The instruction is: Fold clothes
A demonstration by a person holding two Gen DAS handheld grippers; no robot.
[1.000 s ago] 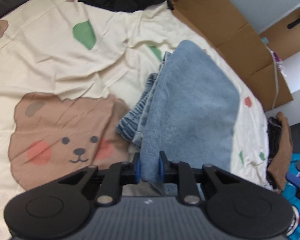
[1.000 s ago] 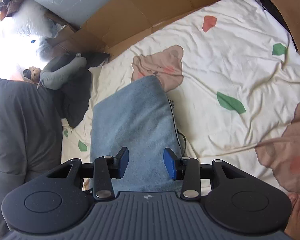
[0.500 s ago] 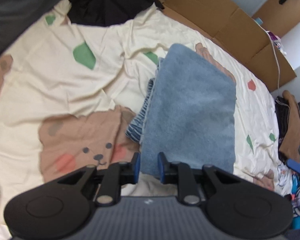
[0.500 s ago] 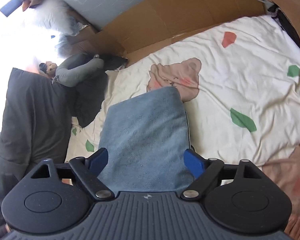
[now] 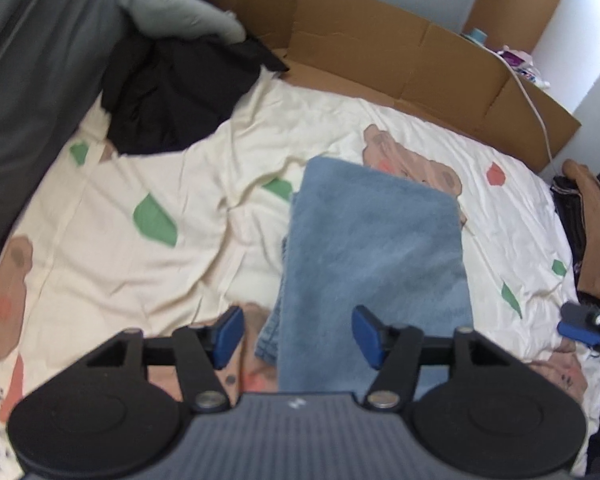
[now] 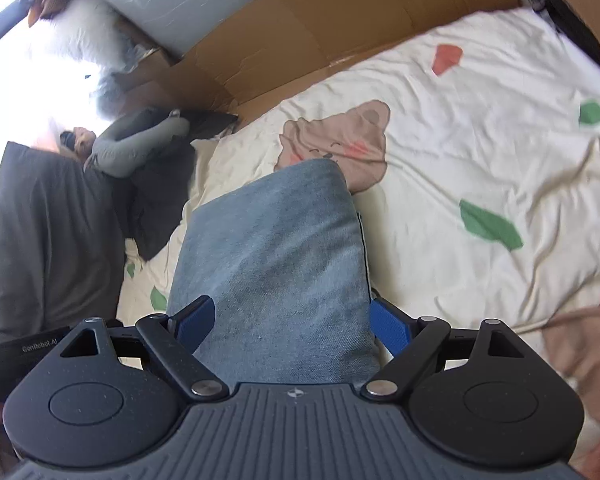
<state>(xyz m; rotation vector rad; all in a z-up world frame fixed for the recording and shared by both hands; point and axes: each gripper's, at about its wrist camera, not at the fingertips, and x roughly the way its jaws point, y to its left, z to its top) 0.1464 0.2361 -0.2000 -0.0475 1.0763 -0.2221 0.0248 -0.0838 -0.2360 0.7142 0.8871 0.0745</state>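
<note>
The left tongs (image 5: 296, 336) are opening above the folded jeans (image 5: 374, 264), gripping nothing; the right tongs (image 6: 290, 326) gape wide, empty. The jeans lie mid-bed (image 5: 204, 208), near the cardboard-lined edge.

Left wrist view: above the bed sheet (image 5: 220, 152), angled down toward cardboard (image 5: 360, 60).
Right wrist view: lower, nearer.
Shared: folded jeans (image 5: 372, 248) (image 6: 276, 248), sheet, cardboard.
</note>
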